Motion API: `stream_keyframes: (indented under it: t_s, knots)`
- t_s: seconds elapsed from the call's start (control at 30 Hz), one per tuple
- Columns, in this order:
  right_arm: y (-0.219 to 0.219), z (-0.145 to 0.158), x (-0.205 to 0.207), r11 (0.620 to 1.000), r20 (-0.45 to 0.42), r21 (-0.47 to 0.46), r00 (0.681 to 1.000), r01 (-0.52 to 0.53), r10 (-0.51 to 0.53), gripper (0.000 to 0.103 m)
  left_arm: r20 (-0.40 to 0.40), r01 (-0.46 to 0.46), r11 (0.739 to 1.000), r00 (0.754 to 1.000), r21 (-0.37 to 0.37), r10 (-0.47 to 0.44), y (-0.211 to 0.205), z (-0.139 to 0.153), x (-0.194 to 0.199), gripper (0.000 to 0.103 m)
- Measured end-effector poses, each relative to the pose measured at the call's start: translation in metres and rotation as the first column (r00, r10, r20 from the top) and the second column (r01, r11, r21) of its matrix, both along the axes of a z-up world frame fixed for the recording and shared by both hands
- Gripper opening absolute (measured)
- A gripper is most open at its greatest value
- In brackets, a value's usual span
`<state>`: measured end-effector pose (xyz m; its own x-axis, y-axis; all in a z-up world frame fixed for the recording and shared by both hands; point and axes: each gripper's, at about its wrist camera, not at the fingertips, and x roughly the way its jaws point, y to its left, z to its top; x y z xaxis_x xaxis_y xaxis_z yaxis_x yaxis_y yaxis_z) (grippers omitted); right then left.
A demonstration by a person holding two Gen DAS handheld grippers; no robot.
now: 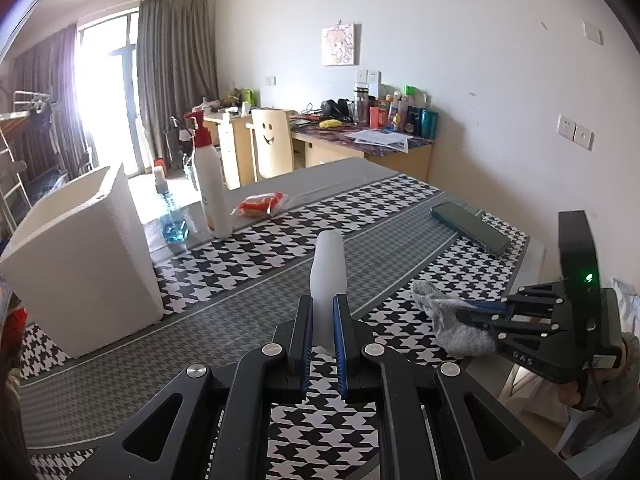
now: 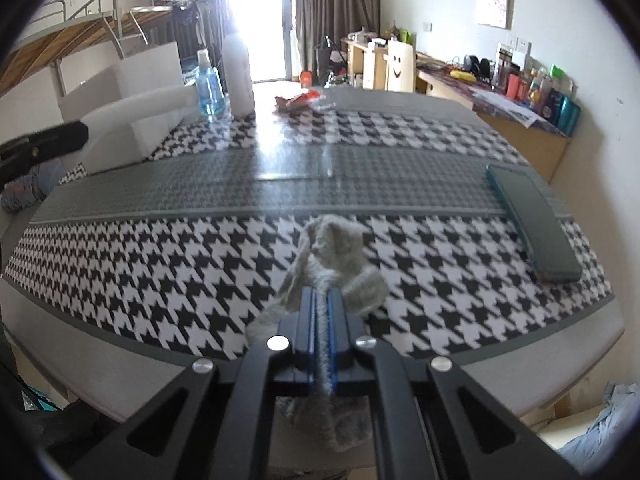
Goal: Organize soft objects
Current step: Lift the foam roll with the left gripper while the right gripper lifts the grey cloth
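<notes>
In the left wrist view my left gripper [image 1: 323, 302] is shut on a pale white soft piece [image 1: 328, 268] with a rounded end that sticks out forward between the blue pads, above the houndstooth tablecloth [image 1: 240, 276]. To its right, my right gripper [image 1: 460, 314] is shut on a grey fluffy sock [image 1: 444, 312] near the table's edge. In the right wrist view the grey sock [image 2: 336, 244] bunches in front of the right gripper [image 2: 324, 294], and more of it hangs below the jaws.
A white open box [image 1: 80, 256] stands at the left of the table. Behind it are a blue bottle [image 1: 172, 220], a white pump bottle [image 1: 210, 188] and a red snack packet [image 1: 262, 204]. A dark phone [image 1: 472, 226] lies at the right. A desk and chair stand beyond.
</notes>
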<state>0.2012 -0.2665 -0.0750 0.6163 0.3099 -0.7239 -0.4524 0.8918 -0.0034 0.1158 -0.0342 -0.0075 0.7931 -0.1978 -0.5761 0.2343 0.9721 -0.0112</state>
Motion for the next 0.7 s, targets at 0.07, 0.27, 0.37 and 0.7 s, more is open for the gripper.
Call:
stream_keyframes:
  t_s: [0.07, 0.27, 0.37, 0.7]
  knots:
    - [0.003, 0.01, 0.002, 1.0, 0.019, 0.017, 1.0, -0.004, 0.003, 0.007, 0.007, -0.009, 1.0, 1.0, 0.002, 0.009, 0.002, 0.002, 0.0, 0.01]
    - [0.012, 0.032, 0.0, 0.998, 0.078, 0.062, 0.997, -0.019, 0.014, 0.007, 0.026, -0.024, 1.0, 0.999, -0.002, 0.024, 0.007, 0.008, 0.0, 0.01]
    - [0.016, 0.041, 0.002, 0.997, 0.1, 0.078, 0.995, -0.026, 0.019, 0.007, 0.036, -0.032, 0.999, 0.999, -0.003, 0.032, 0.008, 0.011, 0.0, 0.01]
    - [0.026, 0.07, 0.006, 0.989, 0.174, 0.127, 0.983, -0.076, 0.053, 0.007, 0.058, -0.038, 0.999, 0.998, 0.011, 0.037, 0.008, 0.021, 0.003, 0.01]
